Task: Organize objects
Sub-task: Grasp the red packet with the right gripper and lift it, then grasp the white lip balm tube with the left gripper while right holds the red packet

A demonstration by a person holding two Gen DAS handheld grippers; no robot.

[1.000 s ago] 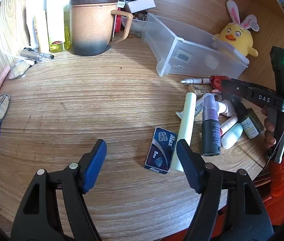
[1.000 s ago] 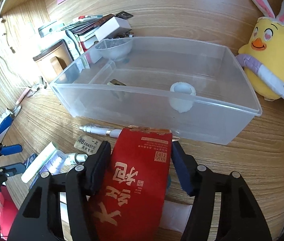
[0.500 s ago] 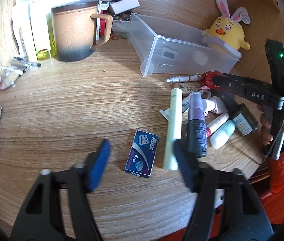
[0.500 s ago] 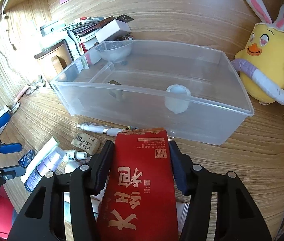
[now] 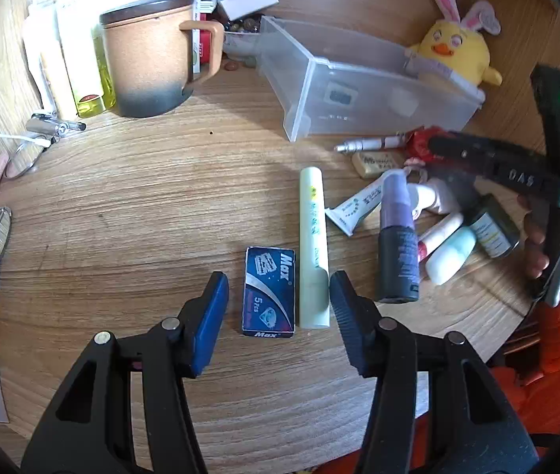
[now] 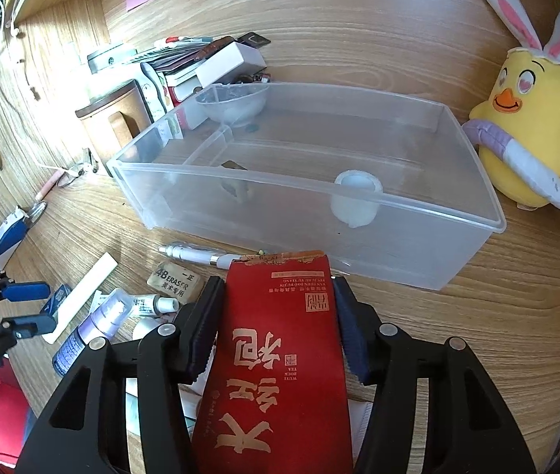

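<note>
My right gripper point(image 6: 276, 296) is shut on a red tea packet point(image 6: 280, 339) and holds it just in front of the clear plastic bin point(image 6: 418, 205). The bin holds a white cap point(image 6: 355, 197) and a small dark item point(image 6: 234, 185). My left gripper point(image 5: 278, 288) is open, low over the desk, with a blue Max box point(image 5: 268, 291) and a pale green tube point(image 5: 313, 249) between its fingers. In the left wrist view, the bin point(image 5: 359, 91) is at the back and the right gripper point(image 5: 430, 144) stands in front of it.
Loose items lie in front of the bin: a pen point(image 6: 197, 254), an eraser point(image 6: 175, 280), a purple spray bottle point(image 5: 396, 237), small tubes and bottles point(image 5: 453, 245). A brown mug point(image 5: 147, 55), stacked clutter point(image 6: 208, 59) and a yellow plush chick point(image 6: 528, 118) stand around the bin.
My left gripper has moved right and forward, so the blue box and green tube now lie between its fingers. My right gripper has lifted the red packet a little and drawn back from the bin.
</note>
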